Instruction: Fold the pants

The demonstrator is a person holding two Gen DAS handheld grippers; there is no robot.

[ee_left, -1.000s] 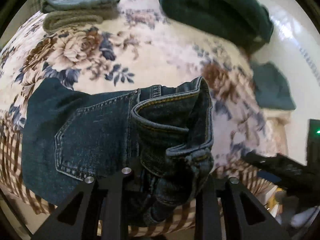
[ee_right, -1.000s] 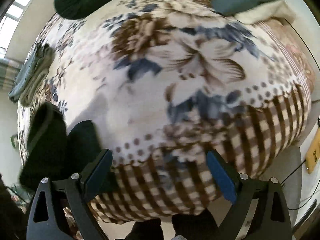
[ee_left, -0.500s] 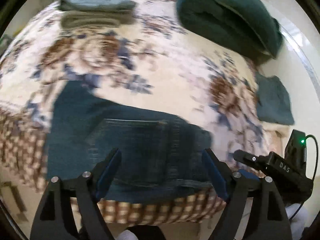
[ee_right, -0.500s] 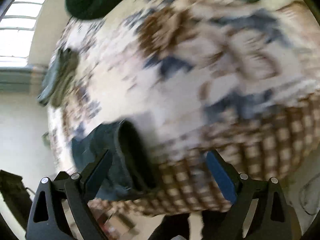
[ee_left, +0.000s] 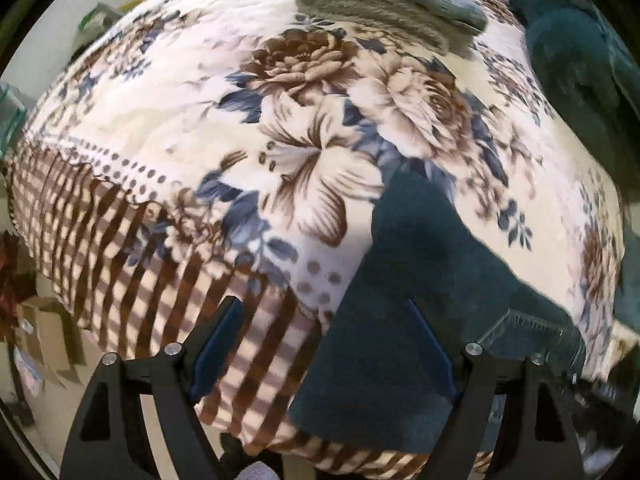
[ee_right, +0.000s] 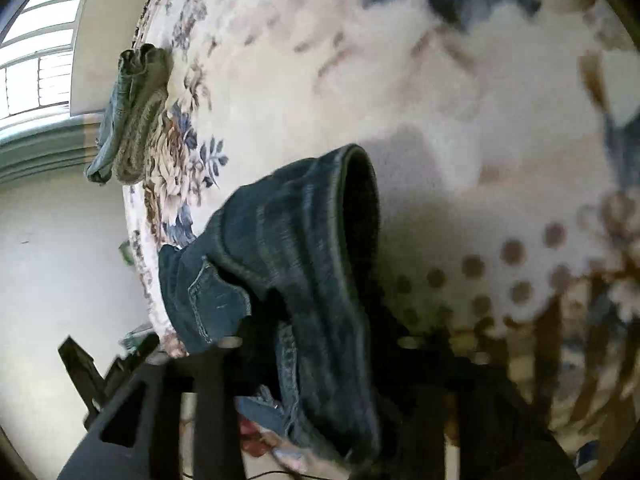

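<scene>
Dark blue denim pants [ee_left: 420, 280] lie on the floral blanket near the bed's front edge, one end hanging over the edge. My left gripper [ee_left: 320, 348] is open and empty, hovering above the edge with the pants under its right finger. In the right wrist view my right gripper [ee_right: 304, 364] is shut on the waistband end of the pants [ee_right: 296, 248], which bunch up and rise off the blanket. The view is blurred.
The floral blanket [ee_left: 280, 128] covers the bed, with a brown checked border at the front. A stack of folded grey and blue clothes [ee_left: 384, 8] lies at the back, also in the right wrist view [ee_right: 132, 112]. A dark green bundle [ee_left: 580, 72] sits far right.
My left gripper let go of the waistband, opened, and swung left along the bed edge. My right gripper moved left to the pants and closed on the waistband.
</scene>
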